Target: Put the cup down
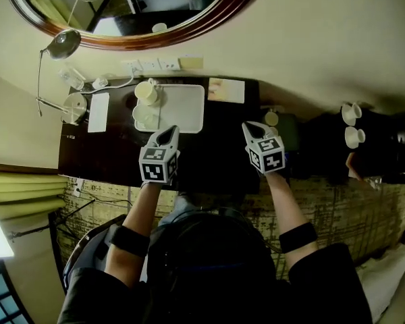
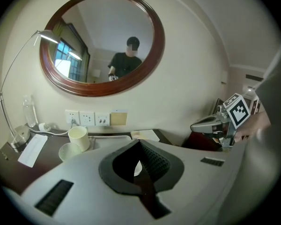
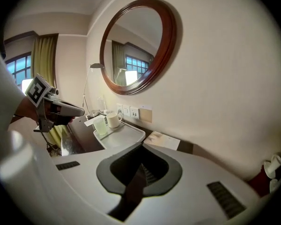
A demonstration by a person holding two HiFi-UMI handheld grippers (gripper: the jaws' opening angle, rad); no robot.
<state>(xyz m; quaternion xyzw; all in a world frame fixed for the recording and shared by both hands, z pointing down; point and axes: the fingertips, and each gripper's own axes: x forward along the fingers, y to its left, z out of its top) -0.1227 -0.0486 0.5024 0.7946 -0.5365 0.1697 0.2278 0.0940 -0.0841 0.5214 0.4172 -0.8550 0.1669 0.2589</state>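
Both of my tools are empty. The left tool (image 1: pixel 167 135) has its jaws pressed together with nothing between them, and the right tool (image 1: pixel 255 128) is the same, closed on air. Both hang over the near part of the dark tabletop (image 1: pixel 223 160), pointing toward the wall.

The cream cup (image 1: pixel 146 92) stands upright at the far left corner of the white tray (image 1: pixel 185 106), near the wall sockets (image 1: pixel 152 65). Just beside it, at the tray's left edge, is a pale tumbler (image 1: pixel 144 117); I cannot tell whether the two touch. As I read it, the cup is already down and neither tool has any hold on it.

The risks from here are mostly about clumsy travel. My left tool is the nearer one, and its tip points at the tumbler and the cup behind it. A careless push forward would probably strike the tumbler first and shove it into the cup, tipping one or both over the tray's low rim. The cup sits in a corner, so a nudge could also ride it up onto the rim and leave it tilted.

On my right, two more white cups (image 1: pixel 351 123) stand on a dark surface well apart from the tray. A wide swing of my right arm could catch them. The desk lamp (image 1: pixel 64 42) and its thin stem stand left of the tray, within reach of a stray left sweep.
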